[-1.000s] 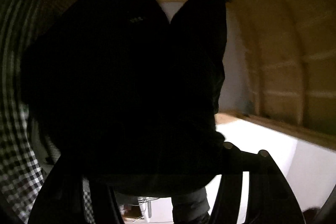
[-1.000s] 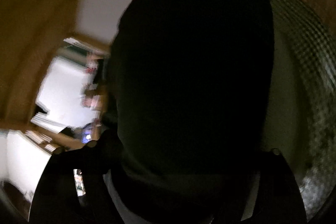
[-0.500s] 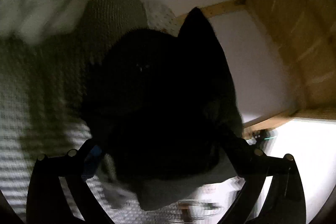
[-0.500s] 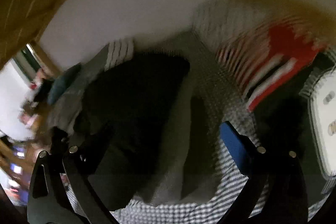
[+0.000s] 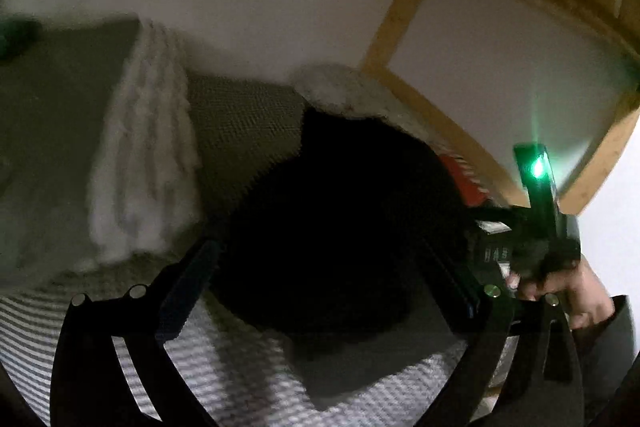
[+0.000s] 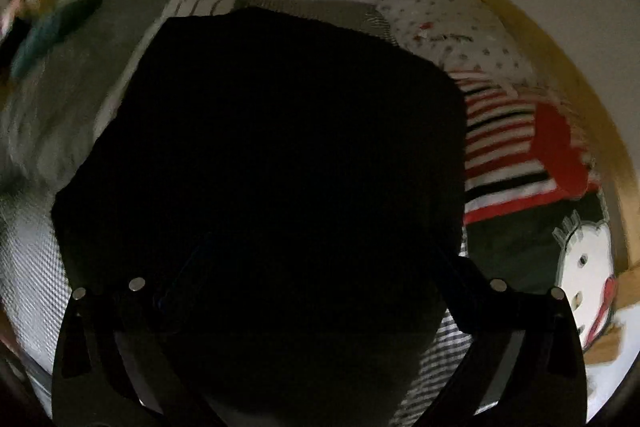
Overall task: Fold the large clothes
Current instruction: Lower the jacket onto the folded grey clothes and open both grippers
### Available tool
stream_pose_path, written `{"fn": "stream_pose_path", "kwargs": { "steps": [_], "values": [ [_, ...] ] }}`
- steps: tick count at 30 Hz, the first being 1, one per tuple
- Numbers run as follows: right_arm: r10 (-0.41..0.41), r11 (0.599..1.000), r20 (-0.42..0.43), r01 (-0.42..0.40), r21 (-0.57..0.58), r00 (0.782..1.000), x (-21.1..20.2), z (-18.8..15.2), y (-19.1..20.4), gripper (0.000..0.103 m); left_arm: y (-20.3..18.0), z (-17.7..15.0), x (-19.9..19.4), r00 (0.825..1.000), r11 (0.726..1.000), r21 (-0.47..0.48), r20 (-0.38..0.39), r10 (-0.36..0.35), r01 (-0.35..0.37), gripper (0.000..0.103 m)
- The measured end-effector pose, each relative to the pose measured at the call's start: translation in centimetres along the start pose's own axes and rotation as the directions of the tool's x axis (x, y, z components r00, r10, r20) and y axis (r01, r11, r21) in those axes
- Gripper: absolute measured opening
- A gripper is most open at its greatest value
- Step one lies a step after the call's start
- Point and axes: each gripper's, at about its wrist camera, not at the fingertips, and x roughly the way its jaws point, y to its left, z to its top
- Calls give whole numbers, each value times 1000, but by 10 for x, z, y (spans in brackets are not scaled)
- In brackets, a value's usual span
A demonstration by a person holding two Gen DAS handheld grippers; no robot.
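Black garment (image 6: 264, 167) lies folded on the checked bed (image 5: 224, 383), beside the striped cloth (image 6: 504, 147). Left gripper (image 5: 320, 283) and right gripper (image 6: 316, 279) both stand apart above the garment, clamping nothing.

Black garment's (image 6: 260, 155) folds indiscernible; too dark

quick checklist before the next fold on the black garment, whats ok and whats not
1. Left gripper free of cloth: ok, jaws wide, nothing pinched.
2. Right gripper free of cloth: ok, jaws wide; the garment lies beyond them.
3. Black garment lying on the checked bedding, not hanging: ok.
4. Garment edges and creases readable for the next fold: cannot tell, it shows as a dark mass in both views.
5. Room beside it: not ok on one side, the red striped clothing lies right against it.
6. Right gripper and the hand holding it clear of the left one: ok, off to the side.
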Motion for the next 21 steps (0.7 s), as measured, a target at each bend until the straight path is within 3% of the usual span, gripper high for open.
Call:
{"fn": "stream_pose_path", "kwargs": {
  "steps": [2,4,7,8,10,12,15,17,19,21],
  "values": [
    [-32,999,8,32,-31,999,1,-6,13,100,0,18,-20,994,997,-32,89,-70,73,97],
    [-46,998,16,47,-48,999,4,-9,16,100,-9,32,-12,986,990,-40,108,-128,133,97],
    [-33,999,34,34,-42,999,11,-16,11,100,-33,60,65,970,971,-23,-46,-239,238,97],
    [-30,999,50,32,-40,998,8,-19,12,100,-39,62,82,969,972,-21,-79,-234,233,97],
    [-27,999,78,30,-31,997,3,-28,16,100,-44,64,149,965,988,-12,-212,-152,153,97],
    [-11,1000,91,13,-28,996,-8,-27,14,100,-43,56,189,948,996,16,-307,-83,92,97],
    [73,997,128,-72,-10,989,-34,-40,3,100,-31,41,213,950,999,32,-313,-7,18,97],
    [35,997,125,-26,-77,991,-35,-55,9,100,-23,39,218,950,1000,9,-311,-17,21,99],
    [35,998,82,-30,-61,996,-15,-63,8,100,-22,38,226,944,999,-7,-328,-42,42,99],
    [19,997,68,-13,-77,998,-2,-67,9,100,-19,37,228,943,1000,5,-333,-24,27,99]
  ]
}}
